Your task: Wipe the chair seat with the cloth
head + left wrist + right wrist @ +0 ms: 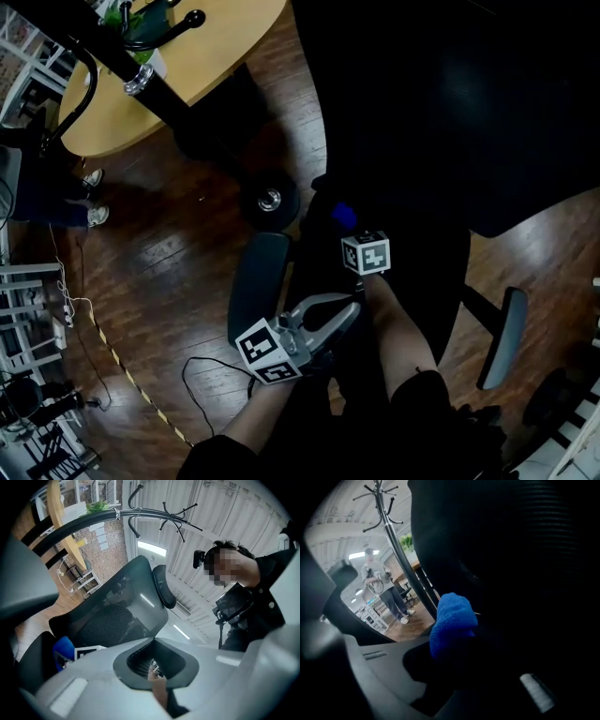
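The black office chair's seat (424, 255) lies dark under both arms in the head view, with its backrest (441, 112) beyond. My right gripper (343, 219) is shut on a blue cloth (342, 214), which rests at the seat's far left part. In the right gripper view the cloth (451, 623) bulges from between the dark jaws against black upholstery. My left gripper (323, 323) hovers just behind, near the left armrest (256, 281); its jaws are not clearly visible. The left gripper view shows the cloth (63, 651) low at the left, and the mesh backrest (117, 616).
A round wooden table (202, 61) and a coat stand pole (112, 58) stand at the upper left. The chair's caster (270, 199) sits on the wood floor, where a cable (202, 375) also trails. The right armrest (502, 349) flanks the seat. Another person (377, 585) stands far off.
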Motion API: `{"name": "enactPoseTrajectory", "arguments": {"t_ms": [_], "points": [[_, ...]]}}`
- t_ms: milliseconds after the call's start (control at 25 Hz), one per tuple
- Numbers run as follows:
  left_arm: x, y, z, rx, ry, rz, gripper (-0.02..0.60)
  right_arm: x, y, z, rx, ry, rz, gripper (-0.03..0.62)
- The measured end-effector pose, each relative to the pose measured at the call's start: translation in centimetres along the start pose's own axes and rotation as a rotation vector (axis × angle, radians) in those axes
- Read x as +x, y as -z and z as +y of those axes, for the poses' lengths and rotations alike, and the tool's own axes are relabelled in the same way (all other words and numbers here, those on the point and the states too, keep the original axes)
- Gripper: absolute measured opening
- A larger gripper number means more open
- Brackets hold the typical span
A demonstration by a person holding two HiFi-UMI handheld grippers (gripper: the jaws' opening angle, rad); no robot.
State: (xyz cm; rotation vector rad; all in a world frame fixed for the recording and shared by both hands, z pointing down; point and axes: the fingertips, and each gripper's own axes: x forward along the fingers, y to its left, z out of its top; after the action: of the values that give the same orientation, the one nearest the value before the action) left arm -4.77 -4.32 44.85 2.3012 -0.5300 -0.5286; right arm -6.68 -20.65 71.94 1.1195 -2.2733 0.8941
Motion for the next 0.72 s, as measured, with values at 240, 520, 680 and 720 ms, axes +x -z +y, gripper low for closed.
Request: {"name": "enactPoseTrajectory", "arguments": {"t_ms": [240,520,680,720], "points": [[-0.3,0.1,0.2,0.003,-0.007,0.018,-0.008,0.1,0.4,-1.2,-0.015,0.066,-0.001,0.038],[0.6,1.1,0.7,-0.005,-0.006,0.056,-0.008,-5.3,3.7,-11.2,0.077,0.274,0.029,0.038],[1.5,1.9,0.6,-0.006,0.004,0.093,-0.008,-10.8,5.7,-16.5,0.122,0.386,0.042,0.038],[1.7,1.9,0.6,-0.007,0.007,0.098,-0.008,-12.2,6.1,-17.7,0.133,0.415,0.048,0.038]]}}
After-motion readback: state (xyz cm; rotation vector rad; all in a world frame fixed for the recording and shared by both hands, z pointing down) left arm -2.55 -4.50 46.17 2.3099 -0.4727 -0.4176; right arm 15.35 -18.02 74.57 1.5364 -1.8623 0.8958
